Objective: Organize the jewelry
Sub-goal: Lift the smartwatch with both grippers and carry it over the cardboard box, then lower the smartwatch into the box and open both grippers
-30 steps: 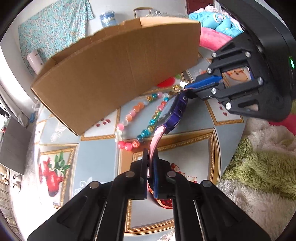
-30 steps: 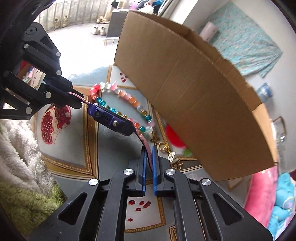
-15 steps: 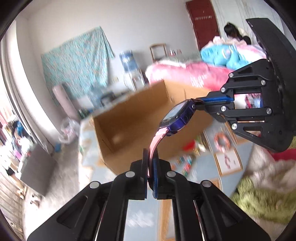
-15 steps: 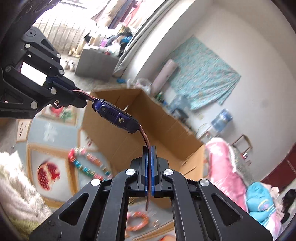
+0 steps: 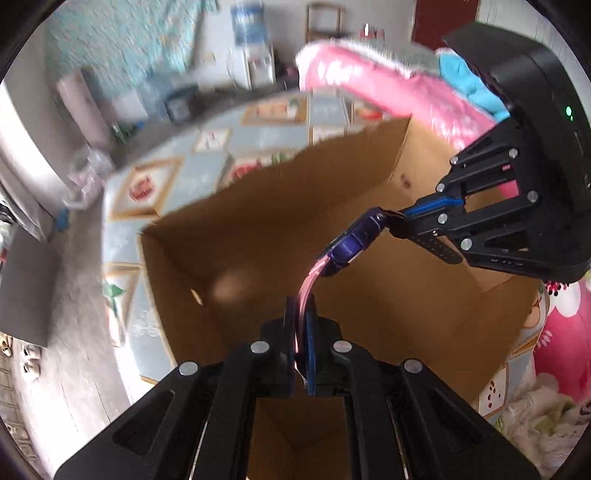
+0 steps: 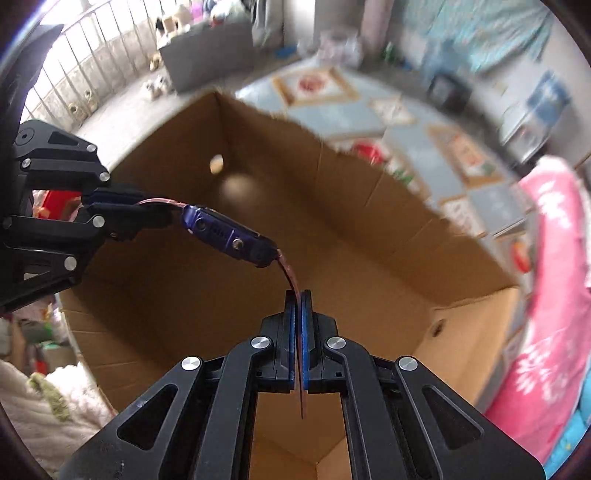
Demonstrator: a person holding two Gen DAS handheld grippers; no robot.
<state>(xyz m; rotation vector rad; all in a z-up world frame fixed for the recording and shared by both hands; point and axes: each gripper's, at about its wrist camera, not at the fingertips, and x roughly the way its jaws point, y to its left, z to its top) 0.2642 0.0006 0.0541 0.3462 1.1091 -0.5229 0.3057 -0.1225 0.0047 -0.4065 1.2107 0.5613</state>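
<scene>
A purple watch (image 5: pixel 351 242) with pink straps hangs stretched between both grippers above an open cardboard box (image 5: pixel 258 266). My left gripper (image 5: pixel 301 308) is shut on one pink strap at the bottom of the left wrist view. My right gripper (image 5: pixel 393 218) reaches in from the upper right, shut on the other strap. In the right wrist view the right gripper (image 6: pixel 298 301) pinches the strap, whose tail sticks out behind the pads. There the watch (image 6: pixel 225 236) hangs left of centre, with the left gripper (image 6: pixel 162 214) holding its far end. The box (image 6: pixel 369 258) interior below looks bare.
The box stands on a blue mat with gold-framed fruit pictures (image 5: pixel 177 181). A pink blanket (image 5: pixel 388 92) lies behind it and a fluffy white-green throw (image 6: pixel 44 391) beside it. A grey cabinet (image 6: pixel 207 55) and a water bottle (image 5: pixel 247 22) stand farther off.
Both grippers carried the watch up from over the mat and the bead necklace to above the box's open top. The views now look down into the box. Both grips are unchanged.
</scene>
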